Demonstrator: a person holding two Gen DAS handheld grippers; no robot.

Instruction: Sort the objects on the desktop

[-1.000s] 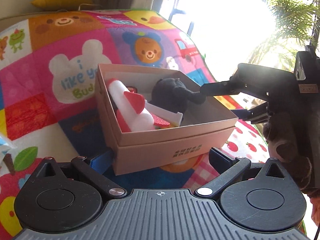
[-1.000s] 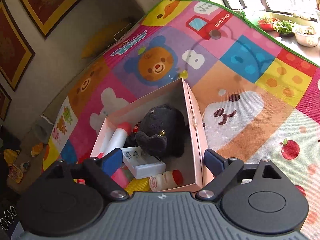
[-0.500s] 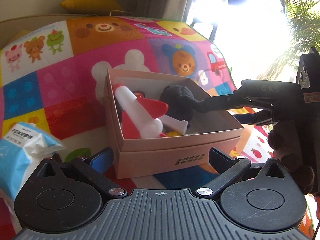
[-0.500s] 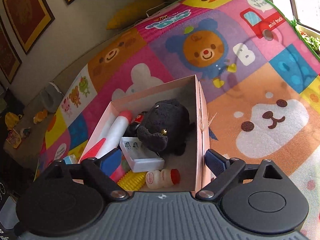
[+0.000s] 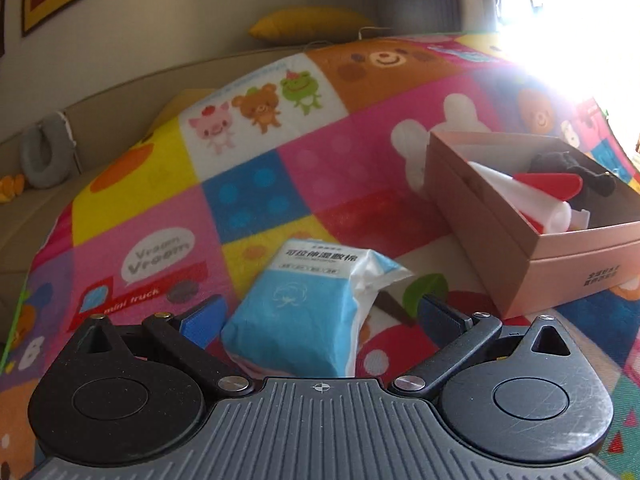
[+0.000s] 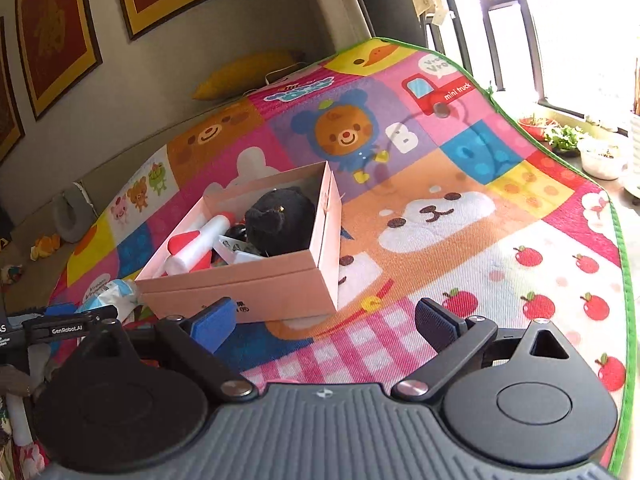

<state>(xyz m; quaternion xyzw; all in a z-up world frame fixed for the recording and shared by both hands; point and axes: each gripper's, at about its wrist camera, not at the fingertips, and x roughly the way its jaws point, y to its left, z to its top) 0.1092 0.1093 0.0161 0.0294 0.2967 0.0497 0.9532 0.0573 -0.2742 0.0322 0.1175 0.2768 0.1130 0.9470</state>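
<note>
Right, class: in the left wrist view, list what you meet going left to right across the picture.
Grey neck pillow → blue wipes pack → pink cardboard box.

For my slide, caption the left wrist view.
Open left gripper straddles a blue-and-white wipes packet on the colourful cartoon play mat, beside a pink cardboard box of toys.

A colourful play mat [image 5: 256, 200] carries a pink box [image 5: 560, 264] and tissue pack [image 5: 304, 304].
</note>
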